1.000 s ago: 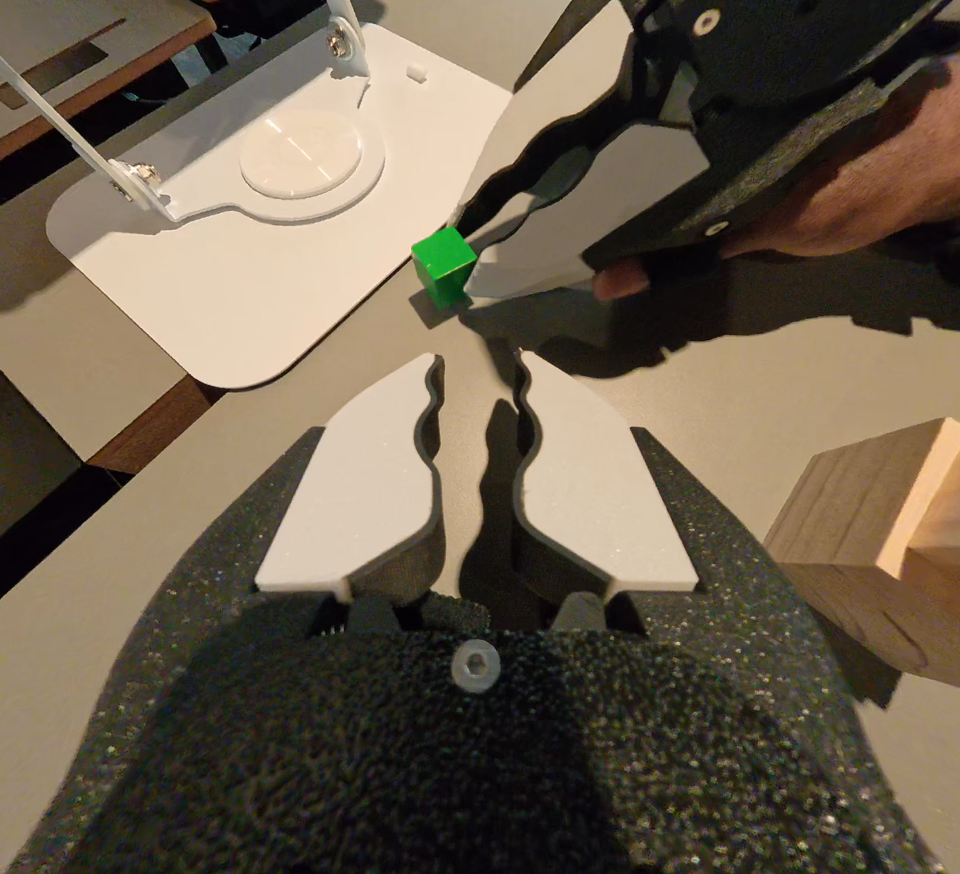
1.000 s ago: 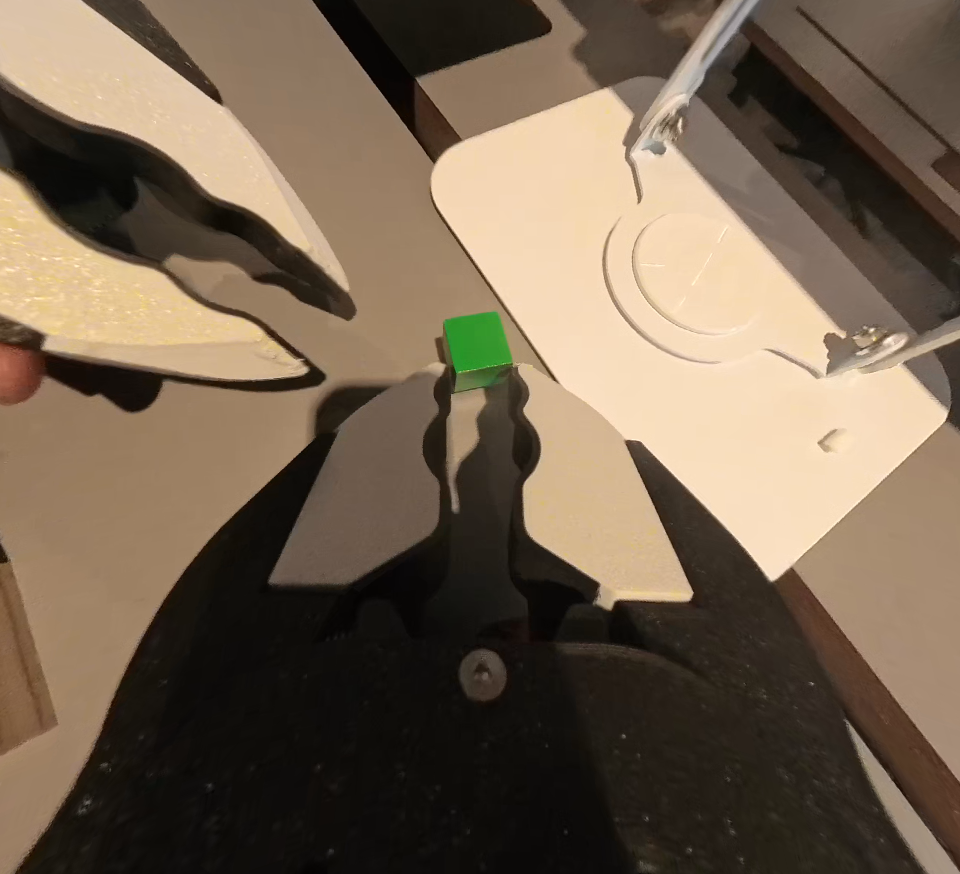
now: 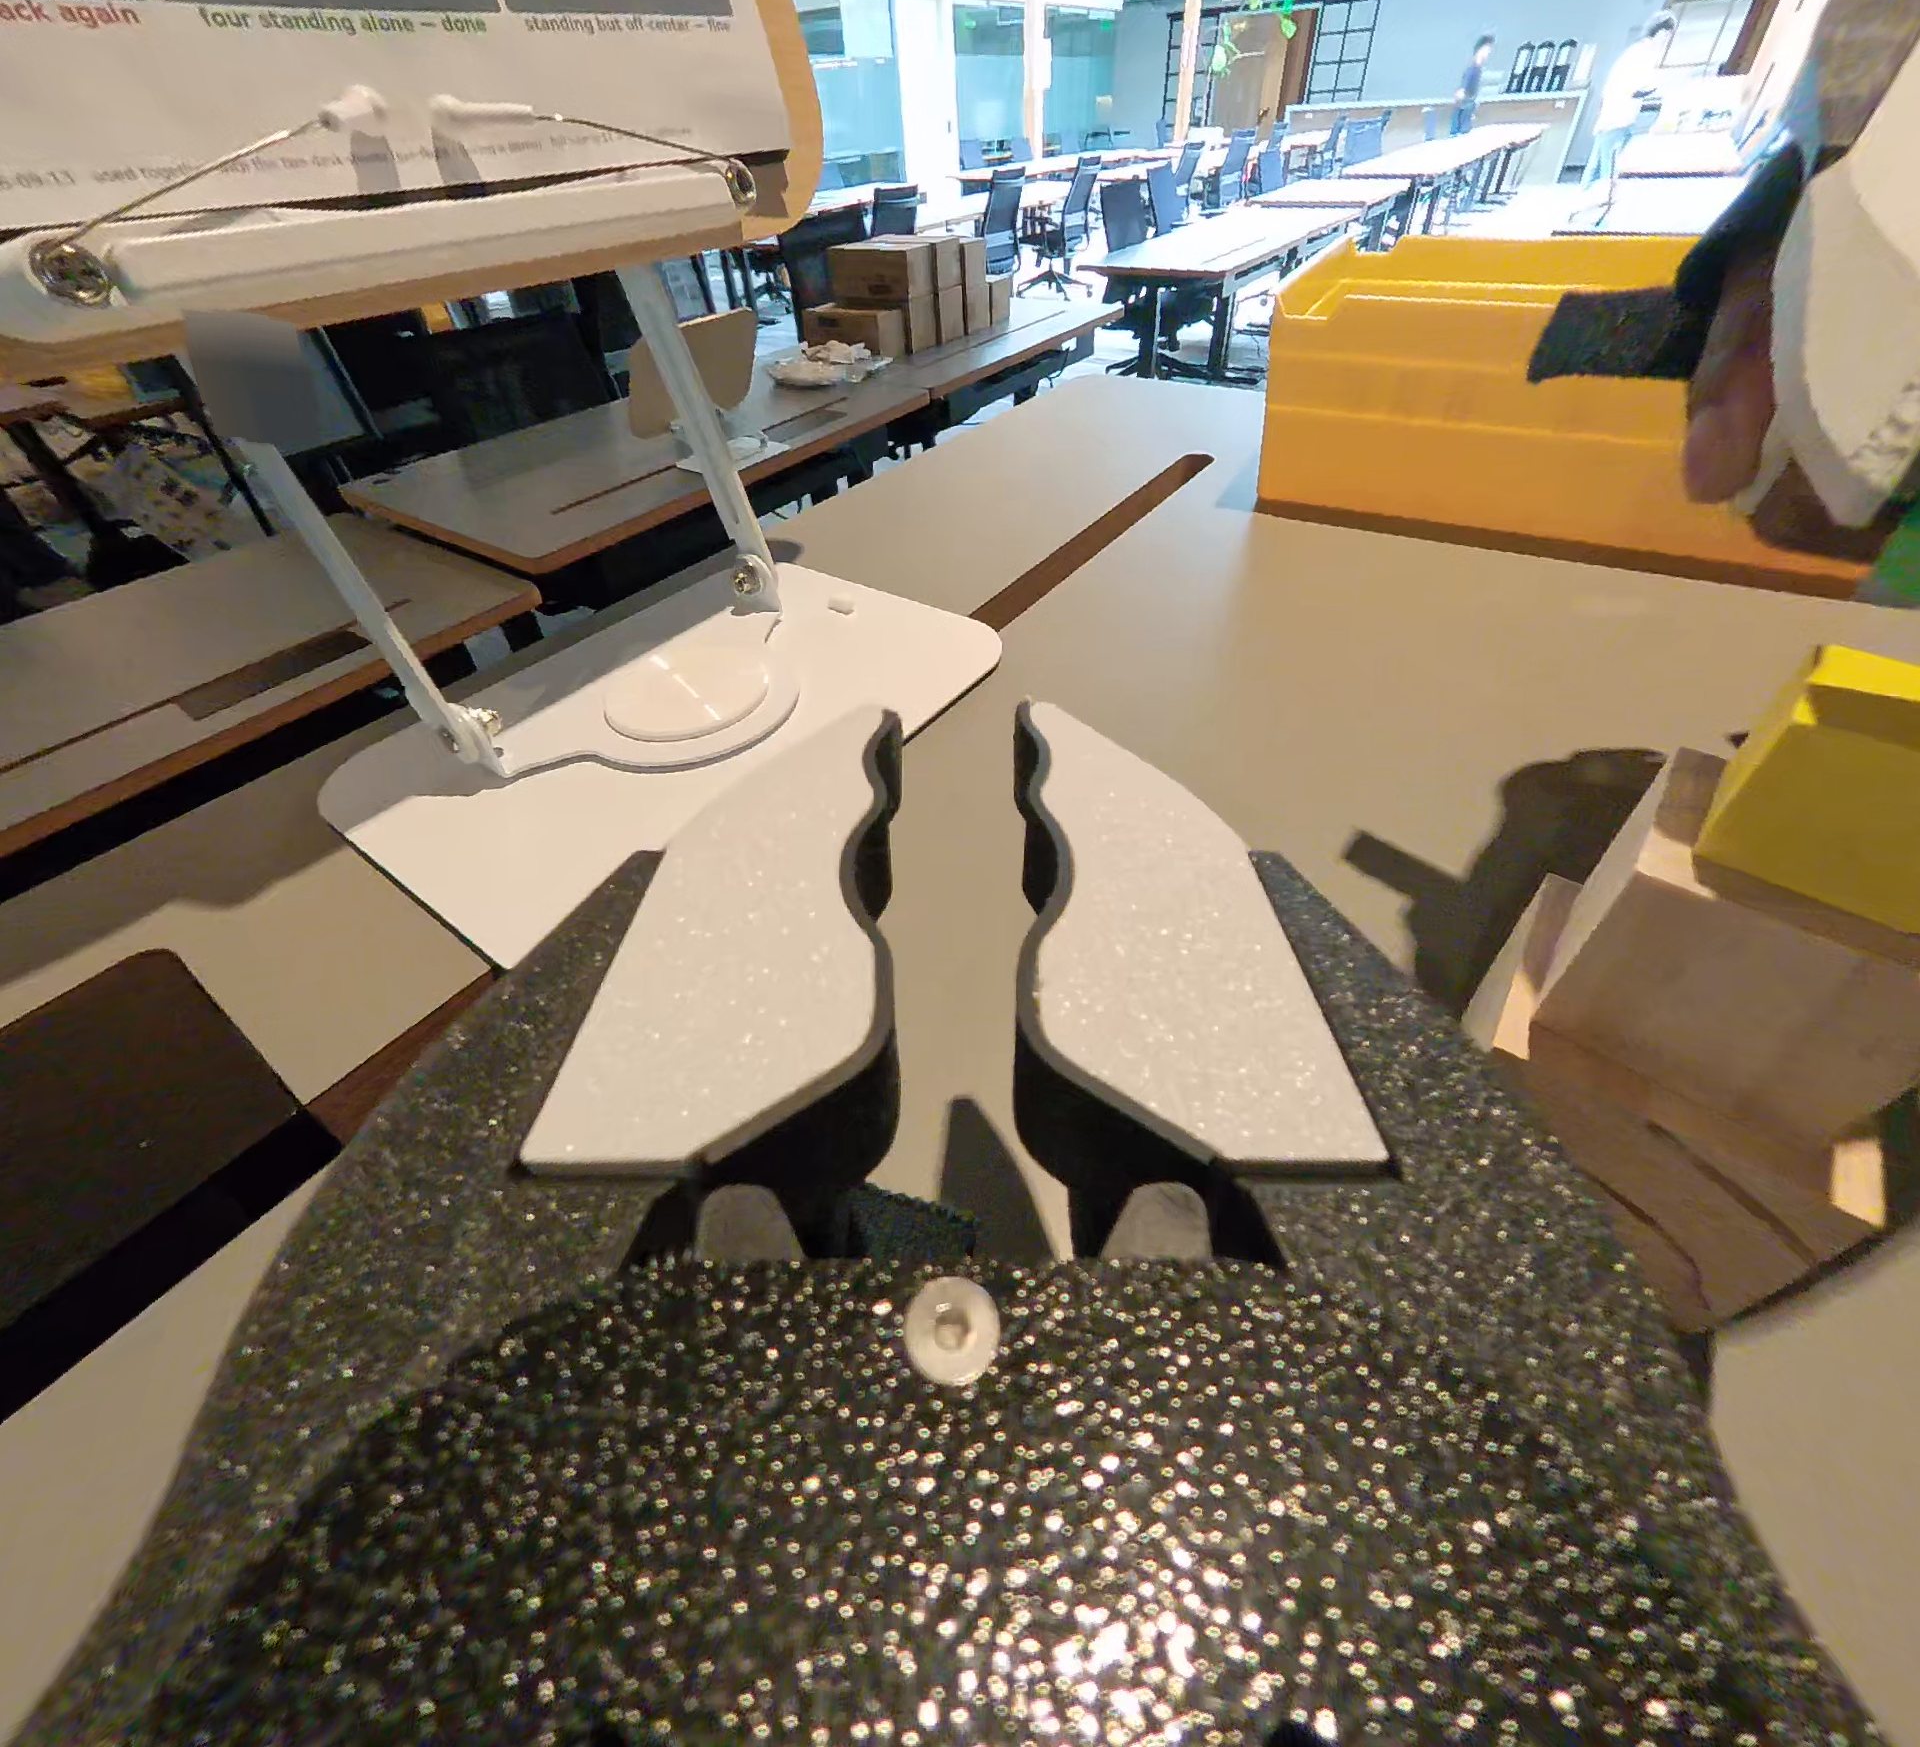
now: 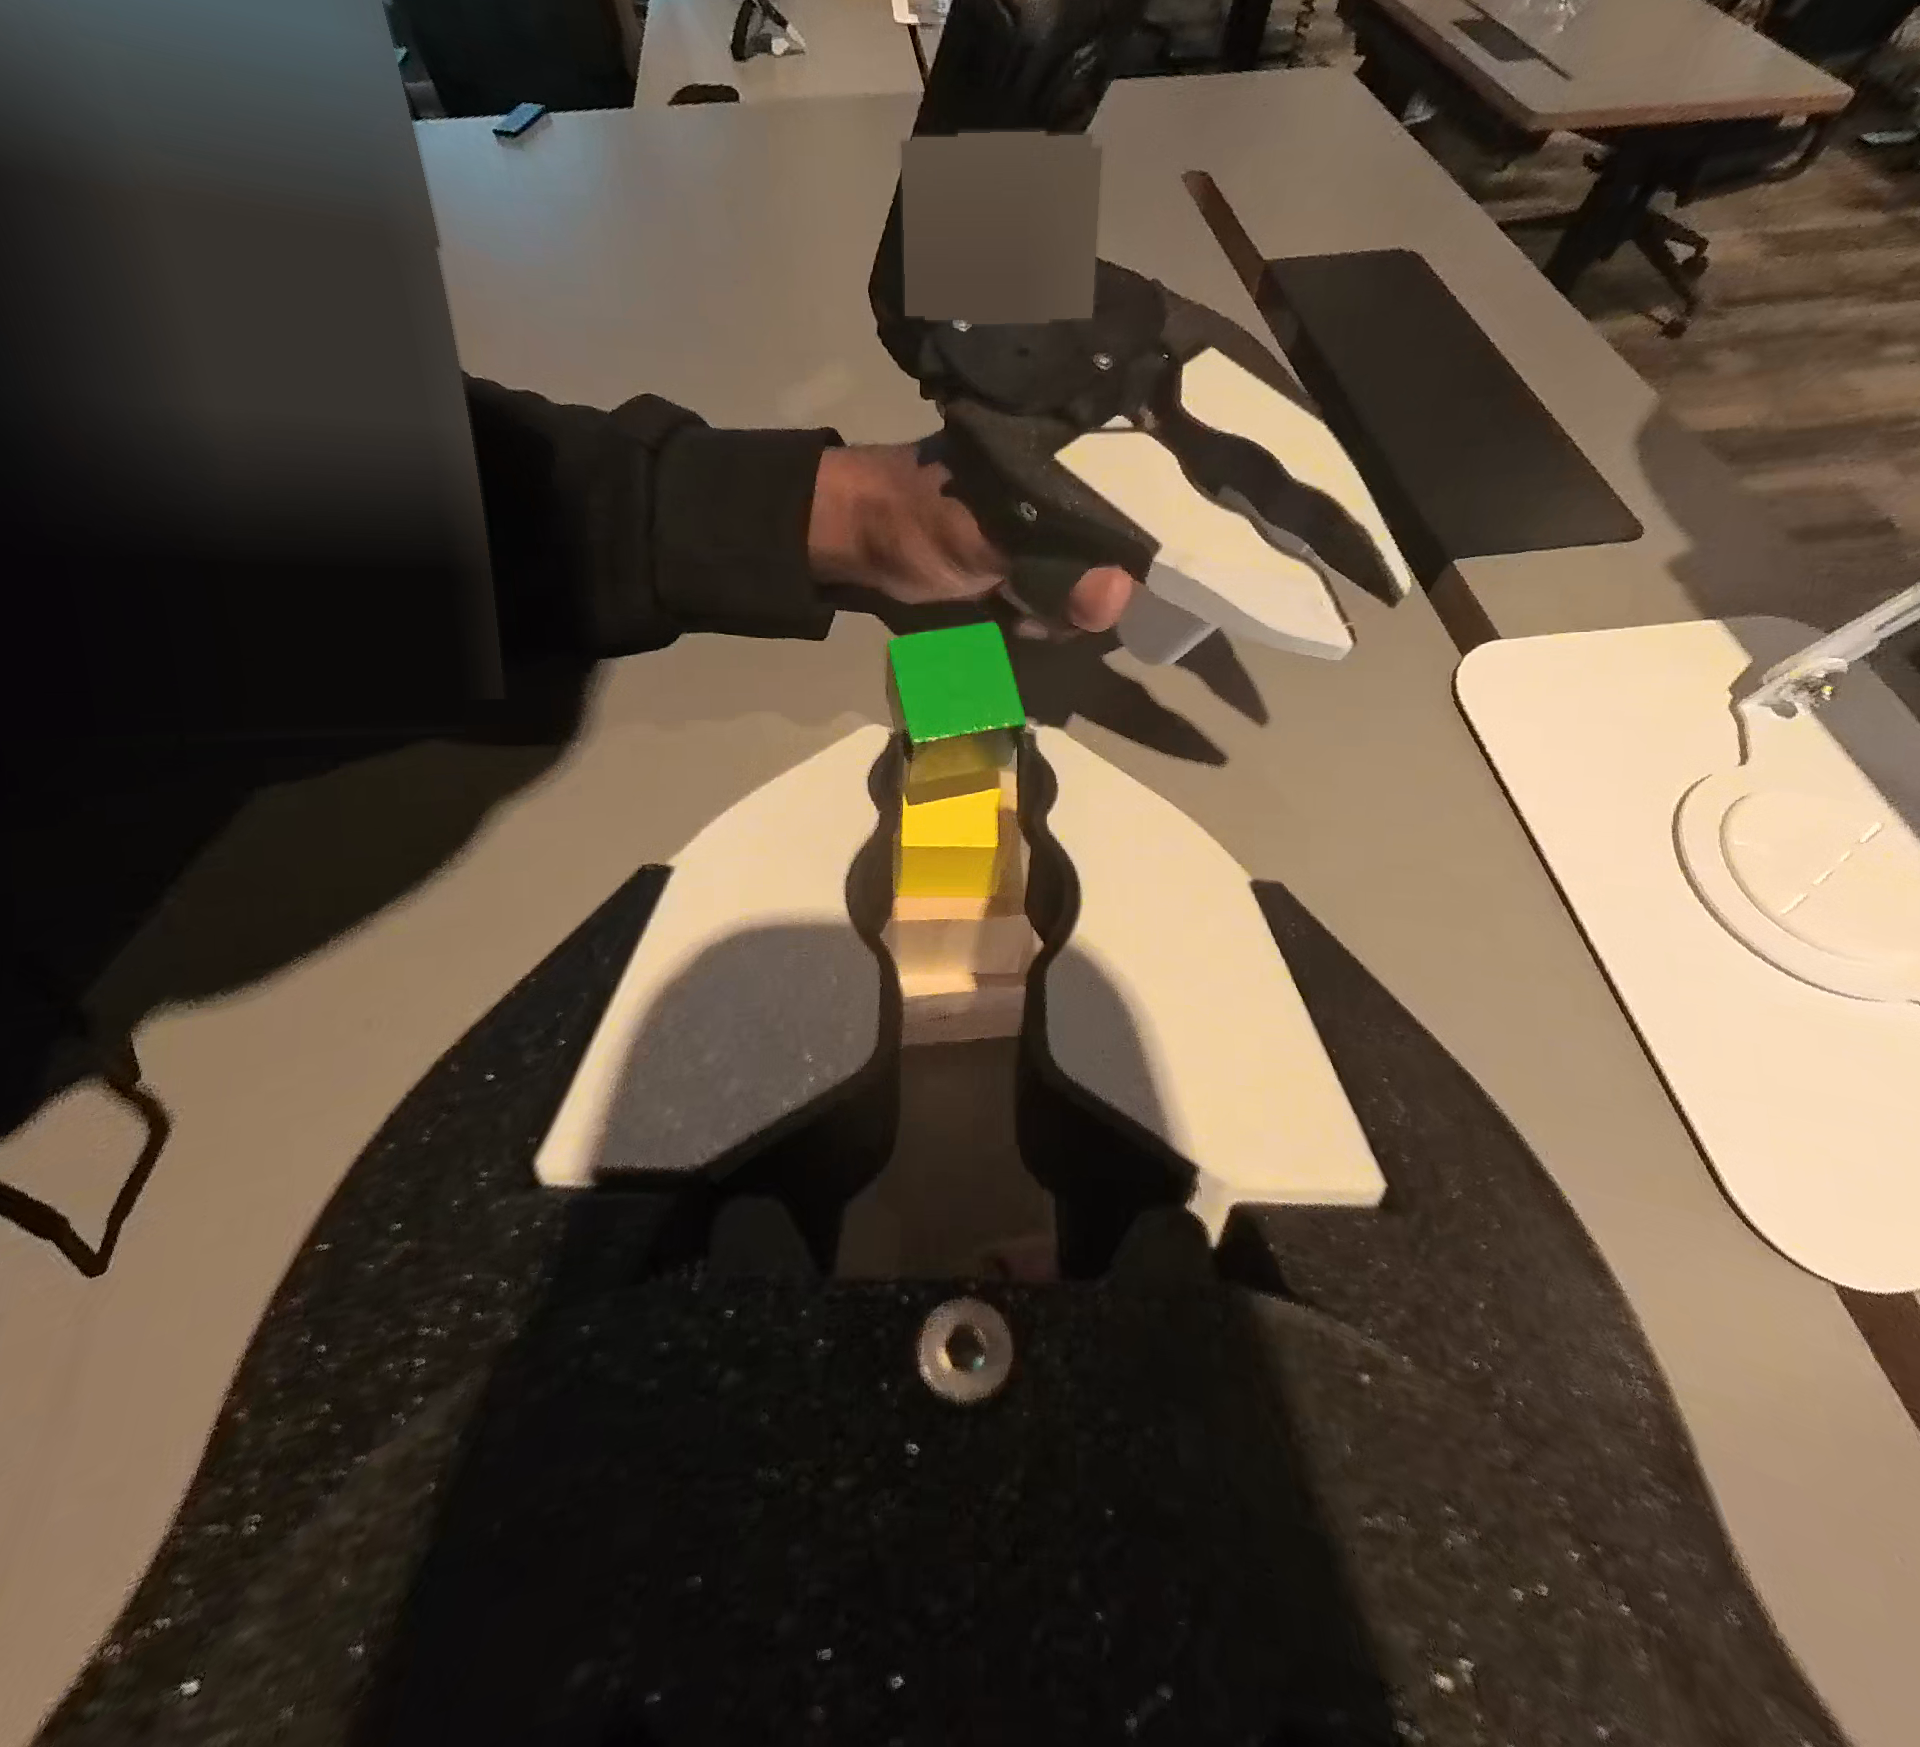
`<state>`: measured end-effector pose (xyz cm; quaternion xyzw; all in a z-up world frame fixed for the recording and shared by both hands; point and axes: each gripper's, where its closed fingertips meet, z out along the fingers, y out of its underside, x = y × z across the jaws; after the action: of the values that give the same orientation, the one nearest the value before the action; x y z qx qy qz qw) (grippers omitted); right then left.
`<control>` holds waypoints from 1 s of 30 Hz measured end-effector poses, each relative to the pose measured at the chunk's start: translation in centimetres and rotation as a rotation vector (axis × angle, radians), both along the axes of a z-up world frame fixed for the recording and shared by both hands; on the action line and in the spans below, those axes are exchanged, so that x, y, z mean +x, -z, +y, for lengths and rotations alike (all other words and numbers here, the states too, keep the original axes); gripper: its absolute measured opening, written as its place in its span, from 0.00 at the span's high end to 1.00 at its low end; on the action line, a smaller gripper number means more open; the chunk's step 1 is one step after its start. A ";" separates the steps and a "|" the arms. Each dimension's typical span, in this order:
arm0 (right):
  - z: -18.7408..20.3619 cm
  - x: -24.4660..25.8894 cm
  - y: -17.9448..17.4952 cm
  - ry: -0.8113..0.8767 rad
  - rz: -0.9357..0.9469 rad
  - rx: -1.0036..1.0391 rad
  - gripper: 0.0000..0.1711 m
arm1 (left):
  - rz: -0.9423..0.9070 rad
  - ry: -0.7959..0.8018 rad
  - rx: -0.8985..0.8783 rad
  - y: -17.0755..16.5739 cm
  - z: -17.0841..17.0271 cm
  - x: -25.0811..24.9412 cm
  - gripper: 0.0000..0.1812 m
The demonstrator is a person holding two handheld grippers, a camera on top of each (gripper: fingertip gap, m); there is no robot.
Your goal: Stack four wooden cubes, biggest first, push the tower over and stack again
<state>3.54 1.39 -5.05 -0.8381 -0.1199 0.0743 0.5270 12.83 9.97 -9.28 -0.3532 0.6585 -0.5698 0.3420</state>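
Right tongs clamped on the small green wooden cube, held at the fingertips just above the stack — whether it touches the yellow wooden cube below is unclear. Yellow cube sits on two plain light-wood cubes, smaller on larger, all on the grey tabletop. Left tongs apart, nothing between them, hovering over the tabletop beside the stack, a hand gripping the handle. White flat stand base lies near the right edge — well apart from the stack.
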 end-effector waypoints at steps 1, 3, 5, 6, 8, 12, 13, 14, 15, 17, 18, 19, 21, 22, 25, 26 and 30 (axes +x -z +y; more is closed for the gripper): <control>-0.1 0.1 0.0 0.002 -0.001 -0.008 0.88 | 0.002 0.001 0.008 0.1 -0.1 0.0 0.89; -0.2 0.2 0.1 0.007 0.001 -0.030 0.88 | 0.003 0.003 0.021 0.2 -0.2 0.0 0.89; -0.4 0.2 0.4 0.009 -0.008 -0.055 0.88 | 0.007 0.002 0.030 0.3 -0.3 0.1 0.89; -0.4 0.2 0.6 0.015 -0.015 -0.071 0.88 | 0.011 0.002 0.036 0.4 -0.3 0.1 0.89; -0.4 0.2 0.9 0.025 -0.032 -0.101 0.88 | 0.013 0.002 0.046 0.5 -0.4 0.1 0.89; -0.4 -0.1 1.1 0.028 -0.058 -0.128 0.88 | 0.017 0.000 0.050 0.6 -0.4 0.1 0.89; -0.4 -0.1 1.1 0.032 -0.063 -0.131 0.88 | 0.018 -0.001 0.050 0.6 -0.4 0.1 0.89; -0.4 -0.1 1.0 0.039 -0.069 -0.133 0.88 | 0.019 -0.001 0.049 0.6 -0.4 0.2 0.89; -0.4 -0.1 1.0 0.044 -0.073 -0.137 0.88 | 0.019 -0.002 0.048 0.6 -0.3 0.2 0.89; -0.4 -0.1 1.0 0.053 -0.077 -0.147 0.88 | 0.021 -0.004 0.047 0.6 -0.3 0.2 0.89; -0.4 -0.1 1.1 0.056 -0.077 -0.154 0.88 | 0.023 -0.004 0.048 0.6 -0.3 0.2 0.89; -0.4 -0.1 1.2 0.061 -0.078 -0.161 0.88 | 0.025 -0.005 0.050 0.7 -0.3 0.2 0.89; -0.4 -0.2 1.3 0.068 -0.085 -0.170 0.88 | 0.027 -0.006 0.054 0.7 -0.4 0.3 0.89; -0.4 -0.3 1.4 0.069 -0.087 -0.177 0.88 | 0.027 -0.007 0.056 0.7 -0.4 0.3 0.89; -0.3 -0.4 1.5 0.075 -0.097 -0.189 0.88 | 0.029 -0.006 0.061 0.8 -0.4 0.3 0.89; -0.3 -0.3 1.5 0.078 -0.099 -0.191 0.88 | 0.029 -0.006 0.062 0.8 -0.4 0.3 0.89; -0.4 -0.1 1.5 0.095 -0.100 -0.195 0.88 | 0.029 -0.006 0.062 0.8 -0.4 0.3 0.90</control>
<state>3.42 1.03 -6.51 -0.8927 -0.0985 0.0186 0.4394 13.16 9.54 -10.07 -0.3526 0.6796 -0.5429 0.3450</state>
